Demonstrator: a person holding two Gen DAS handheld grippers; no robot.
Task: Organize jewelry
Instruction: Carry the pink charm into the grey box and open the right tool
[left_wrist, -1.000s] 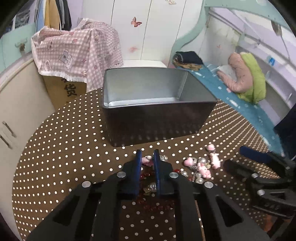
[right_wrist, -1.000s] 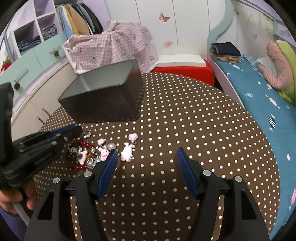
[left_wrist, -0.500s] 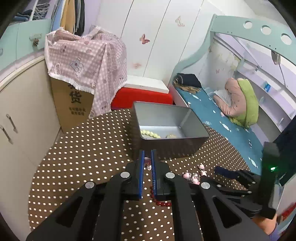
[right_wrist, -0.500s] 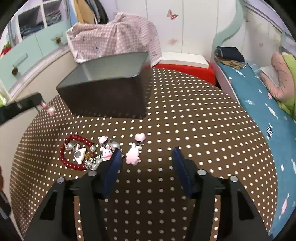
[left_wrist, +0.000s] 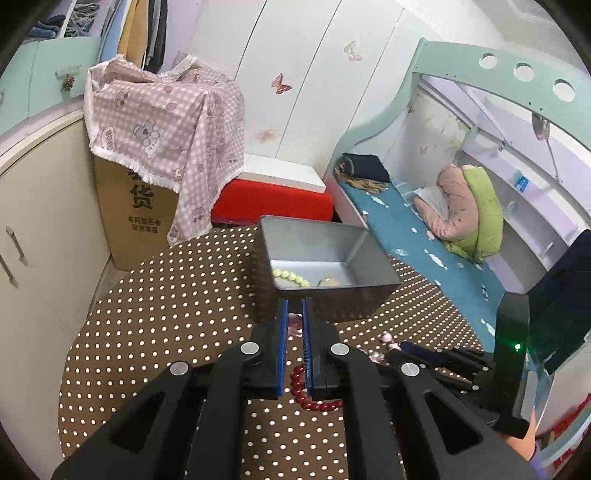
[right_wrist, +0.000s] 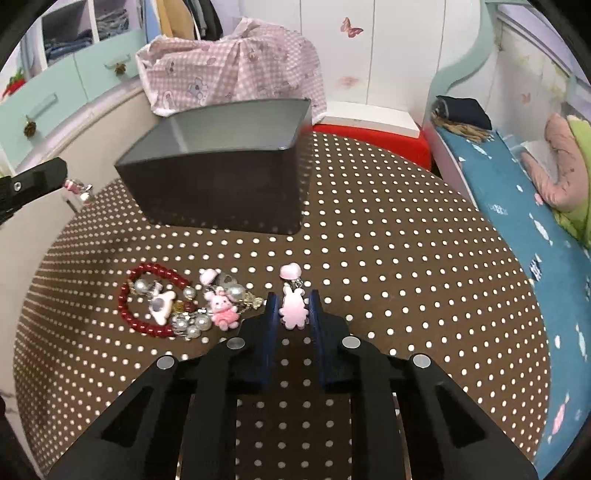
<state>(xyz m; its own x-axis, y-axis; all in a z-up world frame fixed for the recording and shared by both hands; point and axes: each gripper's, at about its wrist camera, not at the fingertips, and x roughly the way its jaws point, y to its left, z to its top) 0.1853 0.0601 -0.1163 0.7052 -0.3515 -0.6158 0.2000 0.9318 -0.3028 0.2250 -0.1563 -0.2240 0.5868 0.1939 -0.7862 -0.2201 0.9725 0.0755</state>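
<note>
A grey tin box (left_wrist: 332, 302) stands on the dotted table, with a pale bead bracelet (left_wrist: 290, 275) inside it. My left gripper (left_wrist: 294, 306) hangs above the table in front of the box, shut on a small pink charm (left_wrist: 293, 326). That charm (right_wrist: 77, 188) also dangles at the left of the right wrist view. My right gripper (right_wrist: 293, 308) is low over the cloth. Its jaws are closing on a pink rabbit charm (right_wrist: 293, 312), and the pads touch its sides. A red bead bracelet (right_wrist: 147, 325), pearls and a pink bunny figure (right_wrist: 223, 310) lie just left of it.
The round table wears a brown white-dotted cloth (right_wrist: 406, 258). Behind it stand a cardboard box under a pink checked cloth (left_wrist: 147, 122) and a red stool (left_wrist: 273, 203). A blue bed (left_wrist: 406, 236) runs along the right, and cabinets (left_wrist: 37, 206) along the left.
My left gripper rose and drew back from the jewelry pile with the pink charm in it. My right gripper's jaws narrowed from wide apart to the sides of the rabbit charm.
</note>
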